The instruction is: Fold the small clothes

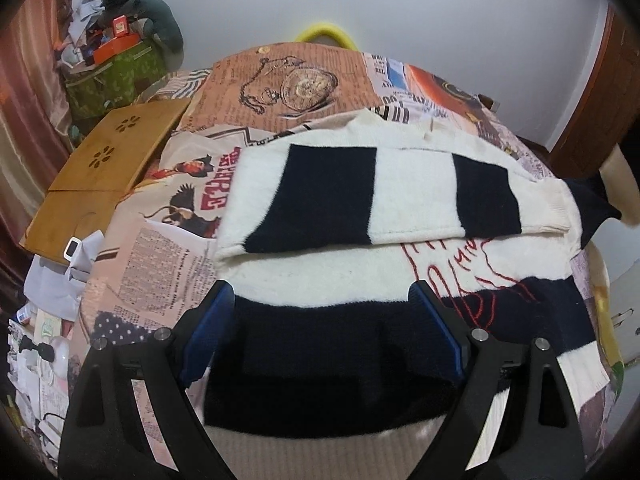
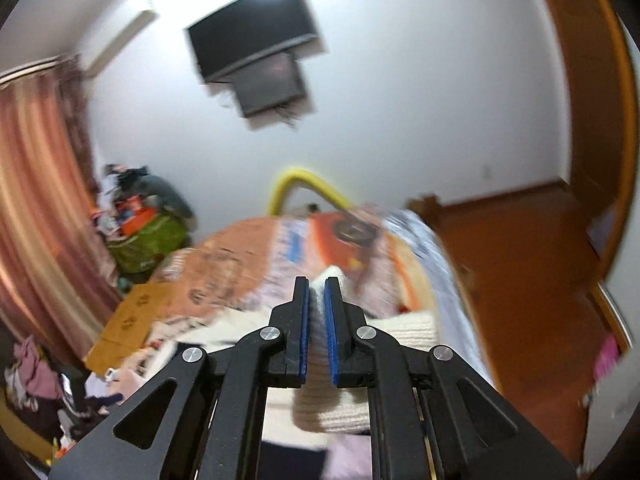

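Centrally, a soft, floppy knit sweater is lying on the bed, one sleeve folded across; thick ribbed edges are probably offering the surest hold. Left gripper is hovering wide open, holding nothing; right gripper is pinching a ribbed cream edge. A green bag is overflowing with clutter.
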The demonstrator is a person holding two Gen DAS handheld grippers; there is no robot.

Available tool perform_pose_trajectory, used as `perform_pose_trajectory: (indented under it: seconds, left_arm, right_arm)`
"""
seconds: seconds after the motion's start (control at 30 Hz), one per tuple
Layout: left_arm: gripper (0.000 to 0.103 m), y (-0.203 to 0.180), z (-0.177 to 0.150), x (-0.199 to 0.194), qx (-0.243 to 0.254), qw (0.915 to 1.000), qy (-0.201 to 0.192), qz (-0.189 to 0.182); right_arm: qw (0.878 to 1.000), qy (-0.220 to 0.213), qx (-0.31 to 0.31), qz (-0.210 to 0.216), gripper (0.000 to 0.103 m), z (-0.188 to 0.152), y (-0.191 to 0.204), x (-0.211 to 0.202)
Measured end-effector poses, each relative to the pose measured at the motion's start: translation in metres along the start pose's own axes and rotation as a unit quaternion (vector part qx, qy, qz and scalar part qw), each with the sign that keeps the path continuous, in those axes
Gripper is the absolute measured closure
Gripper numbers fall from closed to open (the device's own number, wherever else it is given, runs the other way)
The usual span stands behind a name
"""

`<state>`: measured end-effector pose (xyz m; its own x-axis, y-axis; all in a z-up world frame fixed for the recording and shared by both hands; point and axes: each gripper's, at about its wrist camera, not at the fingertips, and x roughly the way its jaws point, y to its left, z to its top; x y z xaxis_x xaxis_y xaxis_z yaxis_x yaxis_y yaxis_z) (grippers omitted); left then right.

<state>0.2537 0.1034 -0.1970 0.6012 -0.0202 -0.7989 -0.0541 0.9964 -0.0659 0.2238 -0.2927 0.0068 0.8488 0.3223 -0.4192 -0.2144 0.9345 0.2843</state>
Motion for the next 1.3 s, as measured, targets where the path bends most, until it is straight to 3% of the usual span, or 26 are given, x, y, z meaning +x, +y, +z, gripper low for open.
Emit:
perform_pose_trajectory:
  seconds: [0.17,0.33,0.47,0.53,0.73,0.83,0.9,0.97,1.1,1.3]
  left_arm:
    - [0.014,0.013,-0.003,-0.013,-0.013,0.9997,-0.014,-0.013]
    - [0.014,0.028,-0.008,-0.016,-0.033,0.9992,-0.009,-0.017]
    - [0.014,0.033,-0.009,-0.012,-0.034,0.9993,0.005,-0.014]
    - [0.014,0.029,-0.006,-0.009,-0.025,0.9996,0.008,-0.013]
    - [0.014,-0.015,0.017,-0.002,0.007,0.9989,0.012,-0.044]
    - [0.014,-0.051,0.032,0.006,0.026,0.9964,0.018,-0.078]
    - [0.014,-0.080,0.040,0.016,0.041,0.9942,0.030,-0.095]
    - [0.014,-0.106,0.046,0.029,0.053,0.9917,0.046,-0.108]
    - [0.014,-0.156,0.052,0.066,0.077,0.9825,0.105,-0.133]
    - [0.019,-0.205,0.047,0.111,0.082,0.9666,0.187,-0.156]
  right_arm:
    - [0.997,0.024,-0.029,0.066,0.101,0.005,0.062,0.057]
    - [0.987,0.095,-0.041,0.124,0.101,-0.032,0.113,0.120]
    - [0.978,0.144,-0.059,0.140,0.101,-0.070,0.130,0.149]
    - [0.976,0.160,-0.055,0.136,0.101,-0.081,0.119,0.153]
    - [0.985,0.157,-0.057,0.053,0.096,-0.086,0.050,0.124]
    - [0.987,0.153,-0.047,0.010,0.079,-0.086,0.011,0.099]
    - [0.987,0.146,-0.053,-0.028,0.063,-0.089,-0.014,0.079]
    - [0.987,0.143,-0.058,-0.051,0.056,-0.093,-0.032,0.065]
    - [0.983,0.150,-0.057,-0.085,0.043,-0.107,-0.066,0.042]
    - [0.978,0.163,-0.051,-0.119,0.039,-0.132,-0.105,0.022]
